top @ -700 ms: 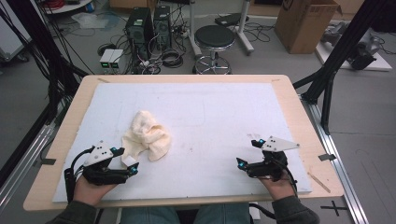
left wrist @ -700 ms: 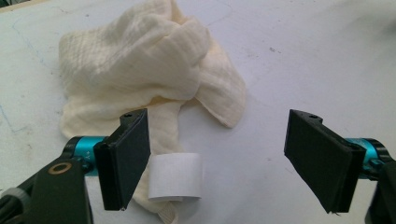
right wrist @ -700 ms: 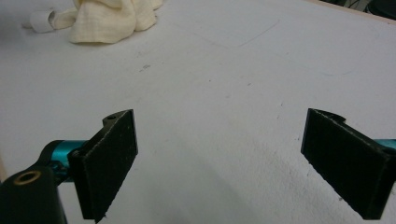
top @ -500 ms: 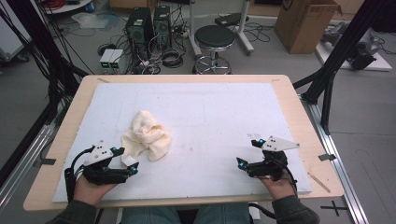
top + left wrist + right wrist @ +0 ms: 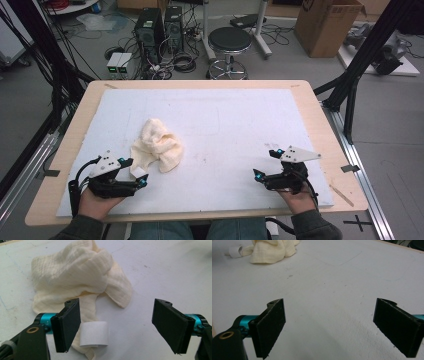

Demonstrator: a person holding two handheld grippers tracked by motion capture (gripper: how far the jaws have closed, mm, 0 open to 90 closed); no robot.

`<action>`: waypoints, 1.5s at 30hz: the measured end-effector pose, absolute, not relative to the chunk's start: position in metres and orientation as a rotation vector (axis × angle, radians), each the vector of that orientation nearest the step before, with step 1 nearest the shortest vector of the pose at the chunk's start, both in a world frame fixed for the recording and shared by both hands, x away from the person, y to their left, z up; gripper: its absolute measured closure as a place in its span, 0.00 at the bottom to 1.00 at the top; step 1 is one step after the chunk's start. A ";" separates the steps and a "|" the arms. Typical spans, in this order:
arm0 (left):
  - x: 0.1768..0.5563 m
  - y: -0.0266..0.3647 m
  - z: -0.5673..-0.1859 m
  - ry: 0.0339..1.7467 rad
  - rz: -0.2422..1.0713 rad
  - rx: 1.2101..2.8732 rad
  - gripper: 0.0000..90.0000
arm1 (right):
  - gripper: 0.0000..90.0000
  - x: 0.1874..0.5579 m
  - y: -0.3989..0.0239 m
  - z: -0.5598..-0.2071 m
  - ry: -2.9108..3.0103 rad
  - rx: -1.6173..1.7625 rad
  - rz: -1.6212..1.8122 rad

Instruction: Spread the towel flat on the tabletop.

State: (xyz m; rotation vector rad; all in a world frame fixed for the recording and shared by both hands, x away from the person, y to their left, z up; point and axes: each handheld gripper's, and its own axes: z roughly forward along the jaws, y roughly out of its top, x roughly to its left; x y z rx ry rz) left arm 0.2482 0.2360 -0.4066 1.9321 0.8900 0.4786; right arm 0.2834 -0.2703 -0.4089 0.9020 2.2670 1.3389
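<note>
Cream cloth [image 5: 156,145] lies crumpled on the white mat [image 5: 235,115], left of the middle and near the person's edge of the table [image 5: 310,100]. It is a pale yellow, waffle-textured fabric, bunched into soft folds with one flap hanging loose. A narrow strip runs from the heap toward the left gripper [image 5: 137,177] and ends in a white tag [image 5: 94,334], curled into a loop. The heap's long axis seems to run from the far left toward the near right in the high view, though the folds make this hard to judge. The left gripper's jaws stand wide apart, holding nothing, with the tag just beside one pad. The right gripper [image 5: 265,165], well apart from the cloth, is likewise spread and empty.
</note>
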 end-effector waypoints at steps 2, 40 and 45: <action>0.248 0.236 -0.407 0.888 0.477 1.933 0.27 | 0.11 0.283 -0.270 -0.409 2.267 0.900 1.339; 0.272 0.224 -0.381 0.843 0.428 1.926 0.32 | 0.11 0.285 -0.272 -0.405 2.243 0.896 1.348; 0.291 0.216 -0.371 0.845 0.417 1.919 0.33 | 0.11 0.286 -0.272 -0.404 2.233 0.894 1.358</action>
